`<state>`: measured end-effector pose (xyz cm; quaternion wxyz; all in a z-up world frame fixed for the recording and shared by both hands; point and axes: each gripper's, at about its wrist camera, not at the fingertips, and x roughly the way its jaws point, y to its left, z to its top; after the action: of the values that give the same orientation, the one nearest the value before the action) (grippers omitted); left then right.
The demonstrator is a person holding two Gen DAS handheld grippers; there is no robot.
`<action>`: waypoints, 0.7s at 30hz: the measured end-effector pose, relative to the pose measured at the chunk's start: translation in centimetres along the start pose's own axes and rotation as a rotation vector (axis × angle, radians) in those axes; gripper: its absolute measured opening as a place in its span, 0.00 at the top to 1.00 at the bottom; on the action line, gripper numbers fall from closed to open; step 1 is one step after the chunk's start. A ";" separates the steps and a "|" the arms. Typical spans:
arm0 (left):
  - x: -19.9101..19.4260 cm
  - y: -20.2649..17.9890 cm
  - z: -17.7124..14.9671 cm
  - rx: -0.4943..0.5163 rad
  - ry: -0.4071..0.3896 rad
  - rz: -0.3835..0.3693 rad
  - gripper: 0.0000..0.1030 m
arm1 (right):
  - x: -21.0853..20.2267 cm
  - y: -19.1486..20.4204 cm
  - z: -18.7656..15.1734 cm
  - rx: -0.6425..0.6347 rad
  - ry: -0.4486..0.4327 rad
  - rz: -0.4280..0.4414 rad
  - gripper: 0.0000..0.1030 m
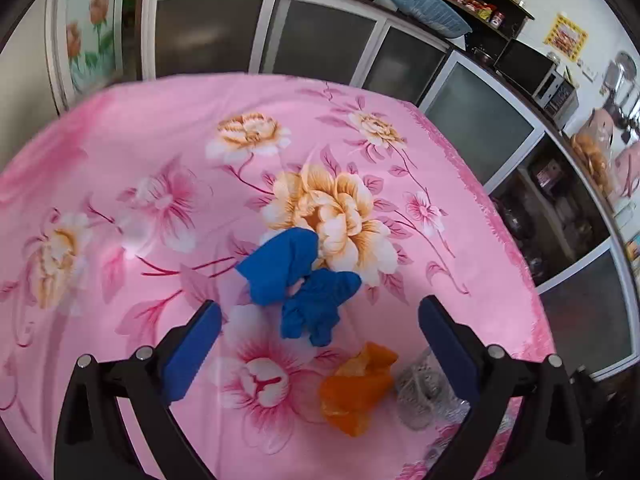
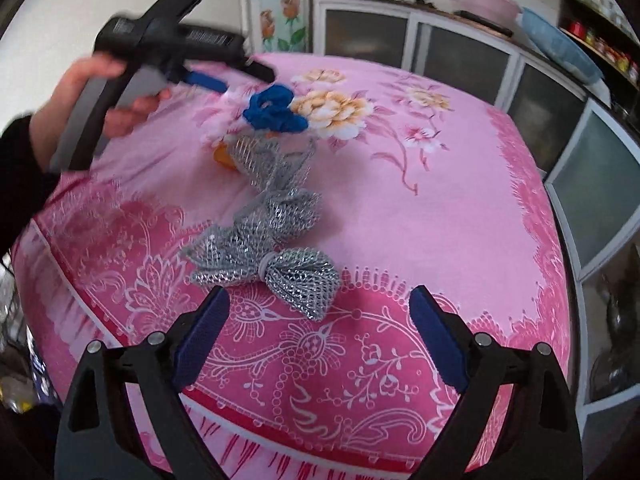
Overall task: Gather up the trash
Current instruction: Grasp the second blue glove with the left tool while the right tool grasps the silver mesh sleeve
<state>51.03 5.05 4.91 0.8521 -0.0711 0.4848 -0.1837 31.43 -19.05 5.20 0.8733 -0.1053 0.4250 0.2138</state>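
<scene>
A crumpled blue glove [image 1: 302, 280] lies on the pink floral tablecloth [image 1: 160, 128]. My left gripper [image 1: 320, 316] is open, its jaws on either side of the glove's near end. An orange wrapper [image 1: 356, 390] and silver mesh netting [image 1: 424, 384] lie just below it. In the right wrist view the silver mesh [image 2: 272, 248] stretches toward the blue glove [image 2: 272, 112], with the orange wrapper [image 2: 222, 157] mostly hidden behind it. My right gripper [image 2: 316, 304] is open and empty, just short of the mesh's near end. The left gripper [image 2: 208, 80] shows there held by a hand.
The cloth-covered table [image 2: 500, 240] drops off at its near and right edges. Cabinets with frosted glass doors [image 1: 320, 40] run along the wall behind and to the right. A counter holds a microwave [image 1: 556, 88] and jars.
</scene>
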 end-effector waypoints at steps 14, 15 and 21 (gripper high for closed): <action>4.0 -1.5 0.5 0.004 0.134 0.030 0.08 | 2.8 0.9 1.7 -0.034 0.039 0.072 0.16; 4.3 -1.6 0.5 0.013 0.139 0.037 0.08 | 3.0 0.9 1.8 -0.034 0.044 0.075 0.16; 6.4 -1.0 0.9 -0.025 0.167 0.031 0.08 | 4.1 1.0 1.7 -0.028 0.095 0.112 0.28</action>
<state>54.48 1.64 0.52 0.8105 -0.0587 0.5575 -0.1697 34.42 -16.41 3.09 0.8372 -0.1038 0.4681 0.2629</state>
